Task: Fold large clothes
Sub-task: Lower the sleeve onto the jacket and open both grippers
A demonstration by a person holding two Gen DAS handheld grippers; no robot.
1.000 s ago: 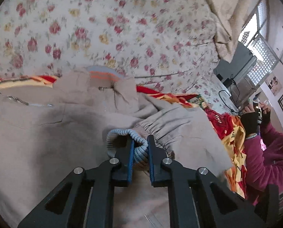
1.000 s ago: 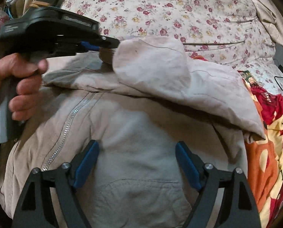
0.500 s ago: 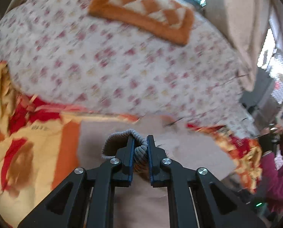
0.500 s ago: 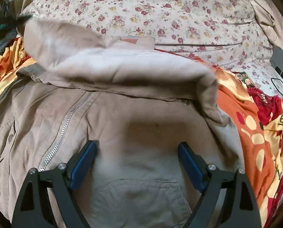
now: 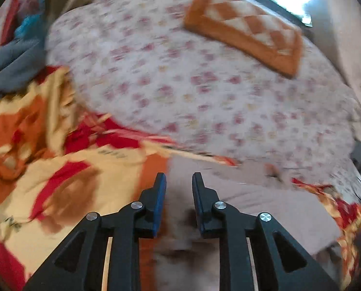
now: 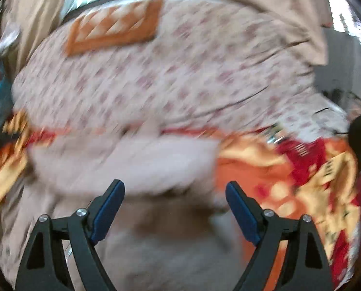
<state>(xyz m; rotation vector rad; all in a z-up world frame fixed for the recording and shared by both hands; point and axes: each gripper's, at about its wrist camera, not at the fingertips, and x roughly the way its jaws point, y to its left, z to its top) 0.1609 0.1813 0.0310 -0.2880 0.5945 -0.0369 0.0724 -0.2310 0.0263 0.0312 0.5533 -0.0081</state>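
Left gripper (image 5: pixel 179 181): narrowly parted, empty, above beige jacket (image 5: pixel 241 194). Right gripper (image 6: pixel 174 191): spread wide, empty, presumably ready for next fold.

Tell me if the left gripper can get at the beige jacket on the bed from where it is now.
Probably yes. The left gripper is open and empty, with the beige jacket lying right ahead under its fingers, and nothing between them. The view is blurred, so contact is unclear.

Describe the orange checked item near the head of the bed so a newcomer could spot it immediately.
Start from the floral bedsheet that covers the bed. Near its far edge, below the bright window, lies a flat rectangular cushion. Its orange border around cream-and-orange diamonds sets it apart from the red-and-yellow blanket nearer the grippers.
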